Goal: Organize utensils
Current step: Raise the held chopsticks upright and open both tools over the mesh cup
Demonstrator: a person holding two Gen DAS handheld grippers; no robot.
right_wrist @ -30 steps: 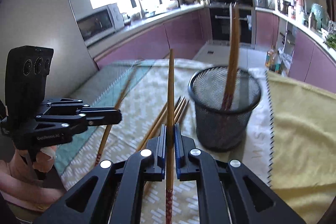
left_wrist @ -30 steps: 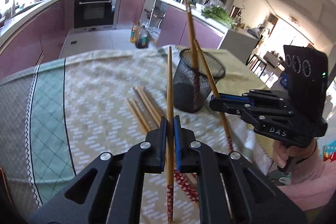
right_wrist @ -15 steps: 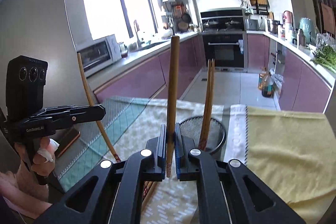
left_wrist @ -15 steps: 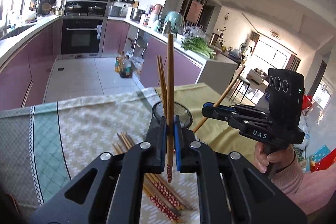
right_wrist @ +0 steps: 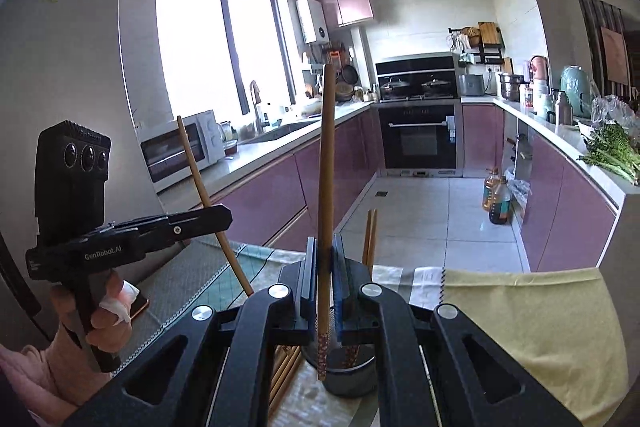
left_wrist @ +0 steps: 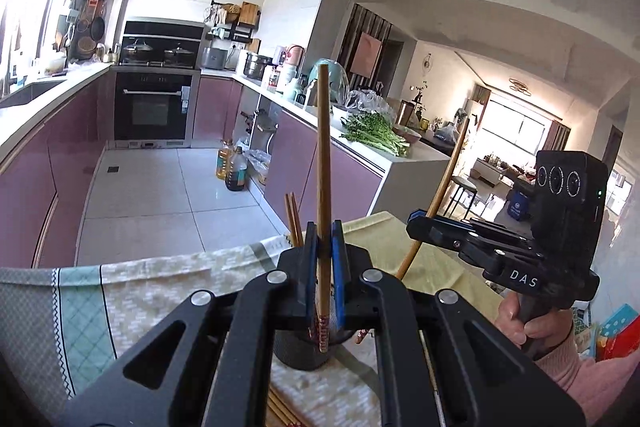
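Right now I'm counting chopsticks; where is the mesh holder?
The mesh holder stands on the tablecloth, low centre in both wrist views, mostly hidden behind each gripper; two chopsticks stand in it.

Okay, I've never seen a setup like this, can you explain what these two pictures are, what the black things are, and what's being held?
A person holds a hand-operated claw in each hand, each carrying a fisheye camera that looks forward along its fingers. One picture comes from the left claw, the other from the right claw; each also shows the other claw beside it. Each claw is shut on one wooden chopstick: the left chopstick and the right chopstick. Below, on a cloth-covered table, stands a dark mesh cup with two chopsticks inside, and more chopsticks lie loose beside it.
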